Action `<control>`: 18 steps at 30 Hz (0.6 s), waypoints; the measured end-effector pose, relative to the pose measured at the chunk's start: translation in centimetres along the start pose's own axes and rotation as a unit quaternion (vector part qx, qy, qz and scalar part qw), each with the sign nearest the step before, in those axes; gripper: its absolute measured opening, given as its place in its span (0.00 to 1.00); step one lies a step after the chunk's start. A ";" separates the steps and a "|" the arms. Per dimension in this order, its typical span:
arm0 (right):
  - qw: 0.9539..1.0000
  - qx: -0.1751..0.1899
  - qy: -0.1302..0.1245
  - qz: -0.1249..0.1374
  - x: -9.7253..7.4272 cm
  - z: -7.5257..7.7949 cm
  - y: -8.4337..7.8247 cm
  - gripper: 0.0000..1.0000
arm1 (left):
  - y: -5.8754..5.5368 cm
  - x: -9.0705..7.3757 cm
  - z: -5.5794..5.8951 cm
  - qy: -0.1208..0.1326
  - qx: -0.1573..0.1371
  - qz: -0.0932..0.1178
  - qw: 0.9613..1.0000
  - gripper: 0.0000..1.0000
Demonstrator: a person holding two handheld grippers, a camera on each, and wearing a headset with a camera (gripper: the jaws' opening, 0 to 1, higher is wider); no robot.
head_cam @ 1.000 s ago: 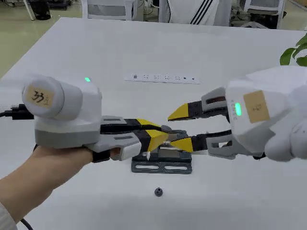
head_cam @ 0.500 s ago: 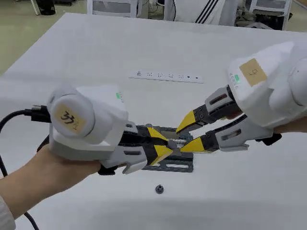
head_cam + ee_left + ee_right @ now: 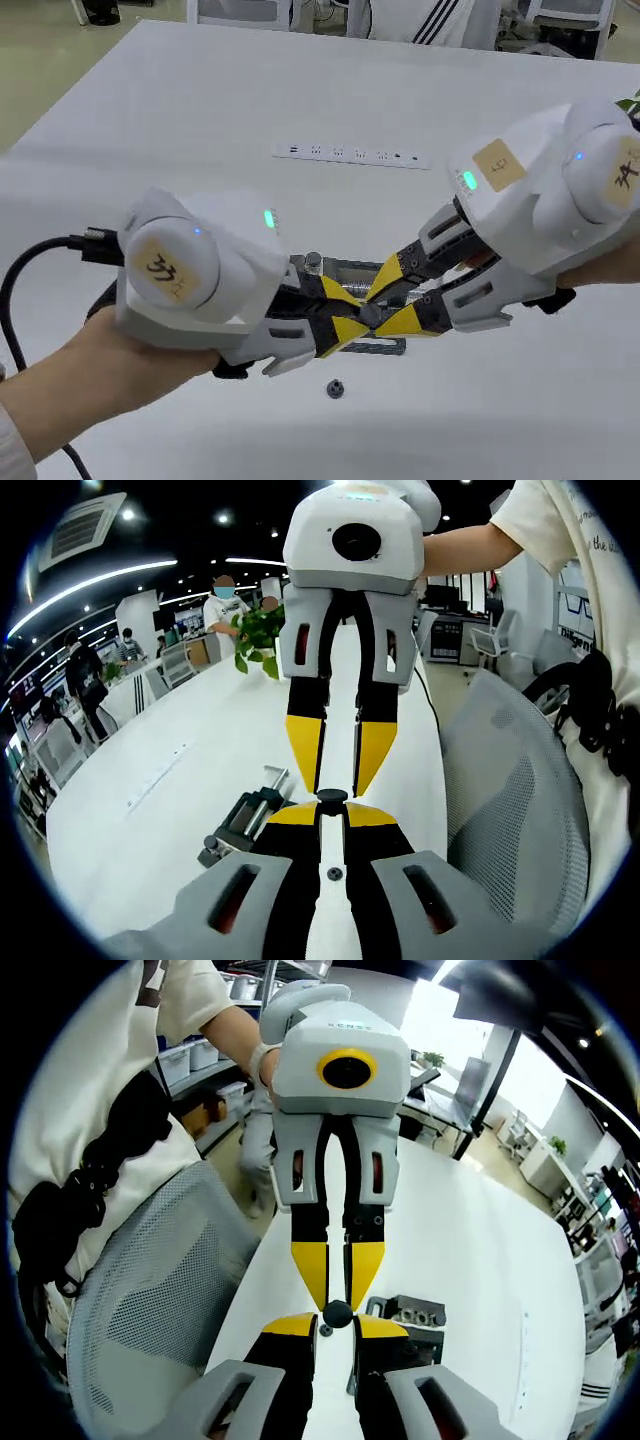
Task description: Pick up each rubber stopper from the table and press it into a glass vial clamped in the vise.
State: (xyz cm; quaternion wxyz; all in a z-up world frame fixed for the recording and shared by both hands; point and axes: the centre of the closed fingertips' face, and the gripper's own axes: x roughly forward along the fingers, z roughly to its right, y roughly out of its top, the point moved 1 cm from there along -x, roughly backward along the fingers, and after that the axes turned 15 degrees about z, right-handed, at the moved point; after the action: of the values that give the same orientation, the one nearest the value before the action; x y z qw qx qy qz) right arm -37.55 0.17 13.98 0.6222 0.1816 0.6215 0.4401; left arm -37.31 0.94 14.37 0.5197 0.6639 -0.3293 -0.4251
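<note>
A hand-over is being played out just above the vise (image 3: 345,270): 1 dark stopper (image 3: 331,797) is held in the air where the 2 sets of tips meet. The left gripper (image 3: 331,814) is drawn narrow, with the stopper pinched at its very tips. The right gripper (image 3: 337,1326) is set narrow on either side of the same stopper, though whether it is truly clamped cannot be told. A vial (image 3: 313,262) is seen upright in the vise, its mouth too small to read. A 2nd stopper (image 3: 335,388) is seen lying on the table (image 3: 200,120) in front of the vise. The step is judged to be a regrip before pressing. Next, a firm hold by 1 gripper is called for, then release by the other, and the stopper must be lined up over the vial and pushed straight down.
</note>
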 end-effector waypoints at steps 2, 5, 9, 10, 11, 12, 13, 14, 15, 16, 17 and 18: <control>1.000 0.001 0.000 0.002 0.0 0.0 0.1 0.10 | 0.0 0.0 0.0 0.001 0.000 0.001 1.000 0.04; 1.000 0.000 0.001 0.000 0.0 -0.1 0.1 0.09 | 0.0 0.0 -0.1 0.000 0.000 0.004 1.000 0.04; 1.000 -0.002 0.003 -0.001 0.0 -0.2 0.2 0.08 | 0.0 0.1 0.0 0.000 0.003 0.002 1.000 0.04; 1.000 -0.002 0.003 -0.002 0.0 -0.2 0.2 0.08 | 0.0 0.1 0.0 0.000 0.001 0.003 1.000 0.04; 1.000 -0.001 0.004 -0.002 0.0 -0.2 0.2 0.08 | 0.0 0.1 0.0 0.000 0.001 0.002 1.000 0.04; 1.000 -0.001 0.004 -0.003 0.0 -0.2 0.2 0.09 | 0.0 0.1 -0.1 0.001 0.002 0.001 1.000 0.04; 1.000 -0.004 0.004 -0.004 0.0 -0.2 0.2 0.08 | 0.0 0.1 -0.1 0.000 0.002 0.001 1.000 0.04; 1.000 -0.005 0.004 -0.005 0.0 -0.2 0.2 0.08 | 0.0 0.1 -0.1 0.000 0.003 0.000 1.000 0.04; 1.000 -0.003 0.004 -0.005 0.0 -0.1 0.2 0.08 | -0.1 0.1 -0.1 -0.001 0.006 -0.001 1.000 0.04; 1.000 -0.002 0.004 -0.005 0.0 -0.2 0.2 0.08 | -0.1 0.1 0.0 -0.001 0.008 -0.001 1.000 0.04; 1.000 -0.003 0.003 -0.006 0.0 -0.1 0.2 0.07 | -0.1 0.1 0.0 0.000 0.008 -0.001 1.000 0.04; 1.000 -0.004 0.003 -0.006 0.0 -0.1 0.2 0.07 | 0.0 0.2 0.0 0.000 0.008 -0.001 1.000 0.04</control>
State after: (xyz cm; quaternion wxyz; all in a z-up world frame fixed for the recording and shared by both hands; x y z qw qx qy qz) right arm -37.71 0.21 14.09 0.6233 0.1742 0.6231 0.4392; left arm -37.25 0.80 14.29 0.5134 0.6686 -0.3321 -0.4232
